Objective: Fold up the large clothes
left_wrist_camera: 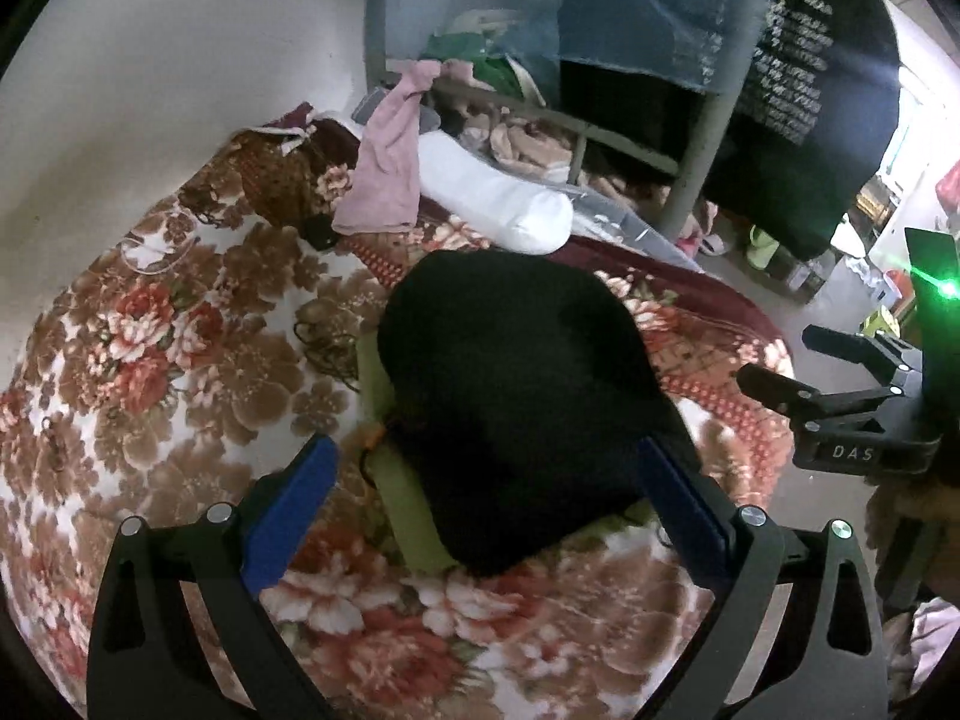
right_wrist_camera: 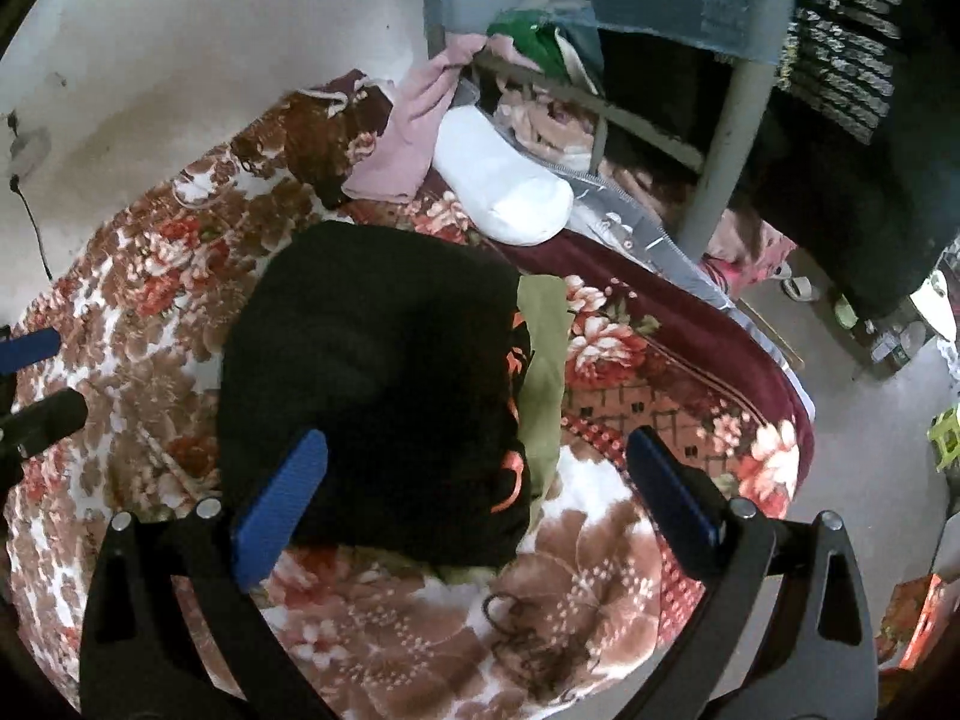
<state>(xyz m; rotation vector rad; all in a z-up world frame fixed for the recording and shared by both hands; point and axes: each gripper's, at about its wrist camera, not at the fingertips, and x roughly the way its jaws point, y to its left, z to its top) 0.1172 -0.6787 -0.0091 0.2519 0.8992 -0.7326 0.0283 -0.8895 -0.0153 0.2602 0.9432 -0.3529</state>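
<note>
Your black garment (left_wrist_camera: 516, 396) lies bunched into a compact, roughly folded bundle on the floral blanket (left_wrist_camera: 150, 360) of the bed, toward the bed's outer edge, with a green piece (right_wrist_camera: 543, 360) showing beneath it on one side. It probably sits there because that stretch of bed is flat and within reach of both arms, while the far end by the bed frame is crowded with a white sock (left_wrist_camera: 498, 198) and a pink cloth (left_wrist_camera: 387, 168).

Your left tool (left_wrist_camera: 486, 474) is spread wide, its blue pads either side of the bundle's near end, gripping nothing; whether the right-hand pad brushes the cloth I cannot tell. Your right tool (right_wrist_camera: 474, 468) is equally wide open and empty, one pad over the garment's near edge, the other over bare blanket. Both look poised to press or pinch a fold.
</note>
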